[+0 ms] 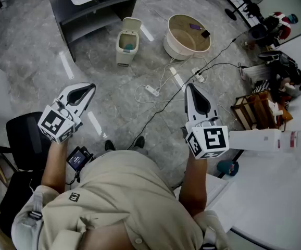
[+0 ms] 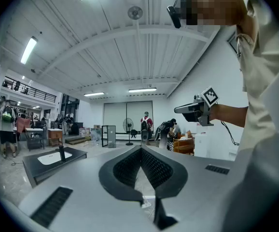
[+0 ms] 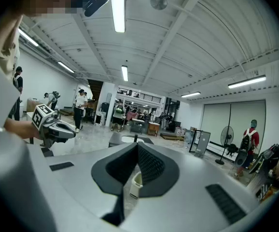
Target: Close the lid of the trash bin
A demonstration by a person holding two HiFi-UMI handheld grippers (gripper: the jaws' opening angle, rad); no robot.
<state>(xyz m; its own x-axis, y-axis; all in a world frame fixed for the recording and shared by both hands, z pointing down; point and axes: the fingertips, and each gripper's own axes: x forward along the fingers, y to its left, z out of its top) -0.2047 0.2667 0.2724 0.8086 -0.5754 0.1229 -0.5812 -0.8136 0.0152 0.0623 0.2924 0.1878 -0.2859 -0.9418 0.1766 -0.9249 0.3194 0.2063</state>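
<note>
The left gripper holds its 2 jaws pressed together, empty. The trash bin stands well ahead of both jaw pairs, its lid raised. The right gripper is likewise closed on nothing.

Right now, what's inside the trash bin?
The lid of the trash bin stands open. Inside, one teal item shows near the rim, too small to identify. Anything deeper is hidden by the bin's walls.
</note>
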